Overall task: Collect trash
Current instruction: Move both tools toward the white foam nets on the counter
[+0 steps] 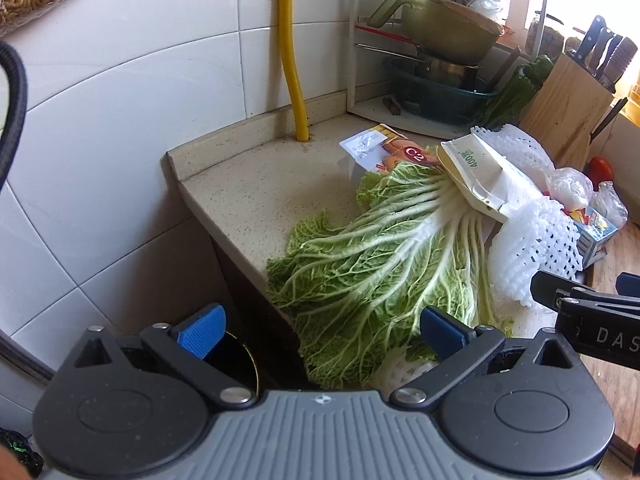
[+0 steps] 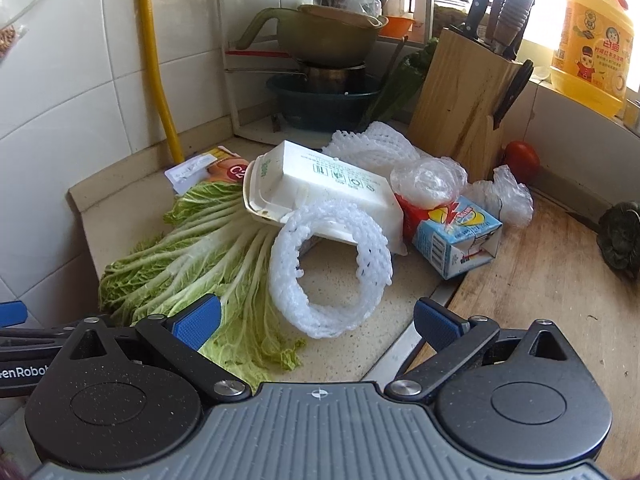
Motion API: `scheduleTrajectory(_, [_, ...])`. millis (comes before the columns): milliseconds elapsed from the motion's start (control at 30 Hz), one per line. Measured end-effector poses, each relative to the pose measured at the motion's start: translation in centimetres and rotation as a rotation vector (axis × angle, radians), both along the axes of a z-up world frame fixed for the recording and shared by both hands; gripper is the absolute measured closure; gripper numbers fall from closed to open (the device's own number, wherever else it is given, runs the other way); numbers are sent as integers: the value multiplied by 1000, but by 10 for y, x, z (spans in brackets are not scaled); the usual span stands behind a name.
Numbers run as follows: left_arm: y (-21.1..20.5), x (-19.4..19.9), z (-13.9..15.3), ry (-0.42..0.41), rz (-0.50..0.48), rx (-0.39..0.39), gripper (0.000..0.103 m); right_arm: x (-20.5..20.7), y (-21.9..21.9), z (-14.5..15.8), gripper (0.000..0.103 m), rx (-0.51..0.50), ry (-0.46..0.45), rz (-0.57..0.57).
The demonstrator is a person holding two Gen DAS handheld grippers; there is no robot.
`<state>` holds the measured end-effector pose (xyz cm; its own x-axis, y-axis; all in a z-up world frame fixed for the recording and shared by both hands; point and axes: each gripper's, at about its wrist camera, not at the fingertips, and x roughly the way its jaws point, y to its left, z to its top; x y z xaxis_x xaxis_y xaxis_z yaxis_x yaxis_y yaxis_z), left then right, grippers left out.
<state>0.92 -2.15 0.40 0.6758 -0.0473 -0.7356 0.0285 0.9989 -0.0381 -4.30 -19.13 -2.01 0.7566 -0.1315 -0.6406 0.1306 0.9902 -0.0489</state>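
Observation:
A pile of trash lies on the beige counter (image 1: 248, 184). Wilted cabbage leaves (image 1: 380, 264) (image 2: 192, 256) hang over the counter's near edge. On them rests a white carton (image 1: 484, 176) (image 2: 320, 184). White foam fruit nets (image 1: 536, 240) (image 2: 332, 264), a crumpled plastic wrap (image 2: 428, 180), a blue and red drink carton (image 2: 456, 236) and a printed card (image 1: 384, 148) lie around it. My left gripper (image 1: 320, 332) is open just short of the cabbage. My right gripper (image 2: 318, 324) is open in front of the foam ring, holding nothing.
A yellow pipe (image 1: 292, 52) runs up the tiled wall. A rack with stacked pots and bowls (image 2: 332, 56) stands at the back, beside a wooden knife block (image 2: 468, 96). A tomato (image 2: 520, 160), a yellow detergent jug (image 2: 592, 40) and a wooden board (image 2: 552, 288) are on the right.

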Motion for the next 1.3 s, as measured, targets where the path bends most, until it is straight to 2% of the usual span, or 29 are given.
scheduleTrajectory(400, [-28,20,-1,-21,-62,37,1,22,-34,-10,0,37,30,18])
scheduleTrajectory(667, [-48,29,-3,-40,-91,97,1,37,-50,-18,0,61,56,46])
scheduleTrajectory(833, [-54,36,-6,-12,-86,83,1,45,-63,-24,0,88,71,56])
scheduleTrajectory(933, [-56,34,-4,-31,-79,80,1,46,-71,-25,0,114,72,65])
scheduleTrajectory(1100, [-58,36,8,-80,-146,62,1,47,-80,-22,0,155,56,78])
scheduleTrajectory(1300, [-68,59,19,-117,-236,11,1,49,-83,-17,0,156,26,61])
